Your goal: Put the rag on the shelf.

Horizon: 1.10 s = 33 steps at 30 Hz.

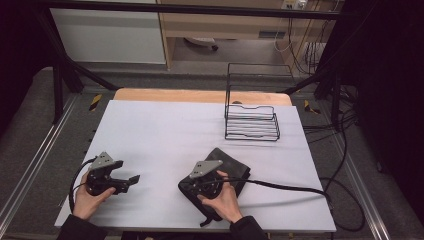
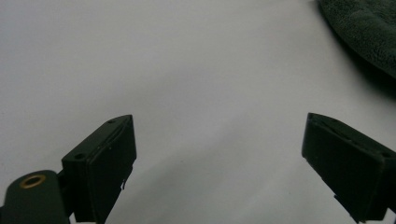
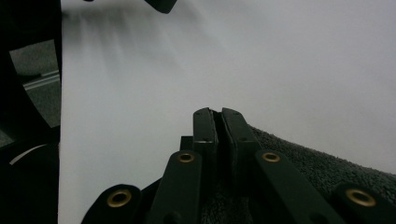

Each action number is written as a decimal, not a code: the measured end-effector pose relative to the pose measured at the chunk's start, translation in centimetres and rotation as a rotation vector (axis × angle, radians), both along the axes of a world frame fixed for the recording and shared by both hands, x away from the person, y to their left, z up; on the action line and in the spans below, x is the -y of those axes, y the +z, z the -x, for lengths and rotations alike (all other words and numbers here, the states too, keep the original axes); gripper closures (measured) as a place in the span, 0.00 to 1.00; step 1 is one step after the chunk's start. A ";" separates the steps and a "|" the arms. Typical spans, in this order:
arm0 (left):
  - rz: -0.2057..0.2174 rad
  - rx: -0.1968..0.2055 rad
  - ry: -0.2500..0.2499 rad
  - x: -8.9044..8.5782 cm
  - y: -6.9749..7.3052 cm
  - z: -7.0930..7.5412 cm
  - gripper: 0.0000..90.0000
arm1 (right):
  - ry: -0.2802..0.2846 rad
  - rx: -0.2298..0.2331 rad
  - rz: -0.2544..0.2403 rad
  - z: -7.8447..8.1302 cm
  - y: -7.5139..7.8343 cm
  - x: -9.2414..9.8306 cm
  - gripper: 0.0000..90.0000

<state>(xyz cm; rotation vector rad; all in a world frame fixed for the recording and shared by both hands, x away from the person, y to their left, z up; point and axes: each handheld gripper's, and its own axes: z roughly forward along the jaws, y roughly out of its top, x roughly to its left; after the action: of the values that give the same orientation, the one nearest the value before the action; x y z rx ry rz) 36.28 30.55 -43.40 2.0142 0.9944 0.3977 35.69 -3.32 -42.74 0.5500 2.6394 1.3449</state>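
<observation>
right gripper [image 3: 218,114] jaws pinch the dark towel [image 3: 327,172] edge.

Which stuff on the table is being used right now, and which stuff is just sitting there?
Being used:
- dark towel, pinched at its edge
- right gripper, jaws shut on the towel
- left gripper, open, waiting beside it

Just sitting there:
- black wire rack, at the far side
- white table cover
</observation>
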 end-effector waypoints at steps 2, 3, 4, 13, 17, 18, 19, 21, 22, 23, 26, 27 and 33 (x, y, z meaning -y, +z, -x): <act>0.000 -0.001 -0.001 0.0 0.0 0.0 0.12 | 0.001 -0.010 0.019 0.0 -0.4 -0.4 0.94; 0.000 -0.002 -0.002 0.0 0.0 0.0 0.12 | -0.001 -0.019 0.022 -0.1 -0.7 -0.6 0.93; 0.000 -0.003 -0.001 0.0 0.0 0.0 0.12 | -0.001 -0.019 0.022 -0.1 -0.7 -0.6 0.93; 0.006 -0.004 -0.004 0.2 0.3 0.2 0.12 | -0.040 -0.069 0.003 -0.3 -0.7 -0.5 0.63; 0.014 -0.004 -0.009 0.7 0.7 0.3 0.14 | -0.090 -0.054 -0.038 -0.4 0.8 1.2 0.57; 0.015 -0.006 -0.012 0.8 0.8 0.4 0.16 | -0.130 -0.031 -0.031 -0.7 1.5 2.6 0.55; 0.016 -0.009 -0.013 1.0 1.0 0.5 0.16 | -0.130 -0.031 -0.031 -0.7 1.5 2.6 0.55; 0.023 -0.013 -0.018 1.5 1.4 0.6 0.19 | -0.189 -0.020 -0.031 -1.0 2.0 4.5 0.56; 0.027 -0.017 -0.023 1.9 1.6 0.6 0.20 | -0.217 -0.011 -0.025 -1.2 2.2 5.5 0.57; 0.025 -0.018 -0.029 2.2 1.8 0.7 0.22 | -0.291 0.004 -0.006 -1.5 2.4 7.7 0.59; 0.016 -0.020 -0.051 3.5 2.4 0.8 0.25 | -0.396 0.003 0.020 -1.9 2.0 11.1 0.65; 0.010 -0.020 -0.060 4.0 2.6 0.8 0.25 | -0.396 0.003 0.020 -1.9 2.0 11.1 0.65; -0.017 -0.042 -0.103 7.0 3.2 0.6 0.27 | -0.534 -0.031 0.065 -2.2 0.0 15.1 0.68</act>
<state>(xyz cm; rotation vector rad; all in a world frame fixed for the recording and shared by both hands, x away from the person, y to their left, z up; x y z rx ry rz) 35.65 23.56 -40.24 2.0870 0.9107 0.3099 37.84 -18.39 -42.74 1.1665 2.2982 1.0836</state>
